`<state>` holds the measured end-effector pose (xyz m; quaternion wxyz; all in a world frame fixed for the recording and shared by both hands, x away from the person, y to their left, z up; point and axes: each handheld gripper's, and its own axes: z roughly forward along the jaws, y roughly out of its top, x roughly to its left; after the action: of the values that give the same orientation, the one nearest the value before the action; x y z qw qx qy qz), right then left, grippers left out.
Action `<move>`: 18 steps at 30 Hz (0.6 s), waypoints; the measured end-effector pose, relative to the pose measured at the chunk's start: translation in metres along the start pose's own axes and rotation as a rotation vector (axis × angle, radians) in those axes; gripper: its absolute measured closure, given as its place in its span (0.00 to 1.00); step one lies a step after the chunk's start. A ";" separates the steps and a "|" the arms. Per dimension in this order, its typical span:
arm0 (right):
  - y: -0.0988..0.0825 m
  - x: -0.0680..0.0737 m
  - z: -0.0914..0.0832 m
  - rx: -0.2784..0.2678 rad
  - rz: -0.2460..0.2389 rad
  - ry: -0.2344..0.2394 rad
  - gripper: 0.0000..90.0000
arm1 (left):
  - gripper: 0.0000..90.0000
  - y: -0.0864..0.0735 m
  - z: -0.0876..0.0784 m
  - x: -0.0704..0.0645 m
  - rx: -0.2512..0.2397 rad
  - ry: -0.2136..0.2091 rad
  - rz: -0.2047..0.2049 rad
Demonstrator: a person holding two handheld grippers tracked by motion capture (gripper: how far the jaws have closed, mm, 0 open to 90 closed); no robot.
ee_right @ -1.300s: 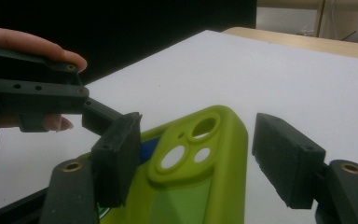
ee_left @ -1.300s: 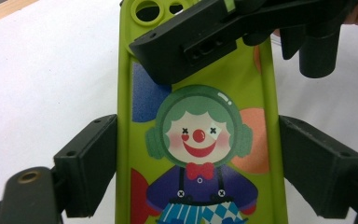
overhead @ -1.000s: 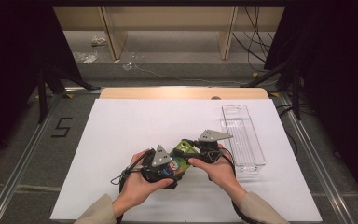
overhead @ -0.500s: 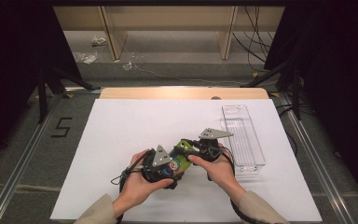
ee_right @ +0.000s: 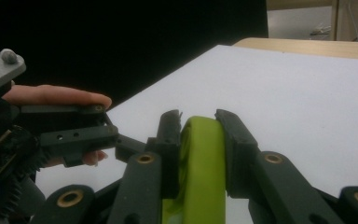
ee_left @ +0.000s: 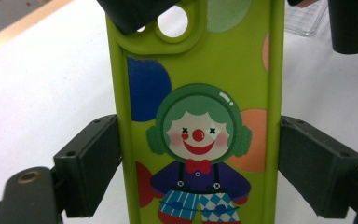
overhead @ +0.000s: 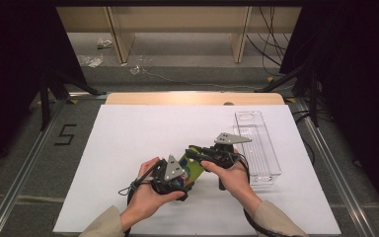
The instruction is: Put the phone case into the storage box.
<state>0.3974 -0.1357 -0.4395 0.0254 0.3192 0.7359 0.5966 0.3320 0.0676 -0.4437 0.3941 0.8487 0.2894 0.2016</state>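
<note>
A lime-green phone case (ee_left: 198, 140) with a clown picture is held just above the white mat. My left gripper (ee_left: 198, 163) is shut on it across its width, one pad (ee_left: 93, 163) on each long edge. My right gripper (ee_right: 199, 126) has just been closing and now pinches the case (ee_right: 200, 158) through its thickness at the far end, by the camera hole. In the high view the case (overhead: 193, 170) bridges the left gripper (overhead: 180, 180) and the right gripper (overhead: 197, 155) near the table's front.
A clear plastic tray (overhead: 256, 145) lies on the right part of the white mat (overhead: 143, 133), just beyond my right hand. The wooden table edge (overhead: 192, 98) runs along the back. A floor mark "5" (overhead: 65, 134) sits to the left.
The right gripper has shifted slightly at the case's far end. The left hand and the case have stayed where they were.
</note>
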 end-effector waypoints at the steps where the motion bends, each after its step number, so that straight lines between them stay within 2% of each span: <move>1: 0.001 0.001 -0.001 -0.005 -0.002 0.023 0.86 | 0.34 0.001 -0.003 0.002 -0.023 0.001 0.006; 2: 0.003 0.002 -0.002 -0.017 -0.011 0.022 0.86 | 0.47 0.002 -0.004 0.003 -0.040 -0.014 -0.003; 3: 0.004 0.004 -0.002 -0.020 -0.011 0.030 0.86 | 0.38 0.003 -0.005 0.004 -0.048 -0.025 -0.004; 5: 0.009 0.008 -0.005 -0.036 -0.043 0.034 0.86 | 0.34 0.005 -0.008 0.003 -0.073 -0.024 -0.003; 7: 0.014 0.010 -0.008 -0.044 -0.066 0.034 0.86 | 0.27 0.005 -0.010 0.004 -0.100 -0.005 0.000; 9: 0.019 0.012 -0.013 -0.063 -0.057 0.049 0.86 | 0.27 0.005 -0.012 0.009 -0.113 0.000 -0.018; 12: 0.023 0.013 -0.018 -0.059 -0.097 0.031 0.86 | 0.25 0.003 -0.011 0.016 -0.105 0.006 -0.038; 18: 0.025 0.012 -0.020 -0.028 -0.130 0.017 0.86 | 0.19 -0.006 -0.003 0.027 -0.106 -0.024 -0.053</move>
<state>0.3902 -0.1449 -0.4073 0.0623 0.2652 0.7470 0.6065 0.3482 0.0898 -0.4430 0.4472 0.8210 0.2960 0.1957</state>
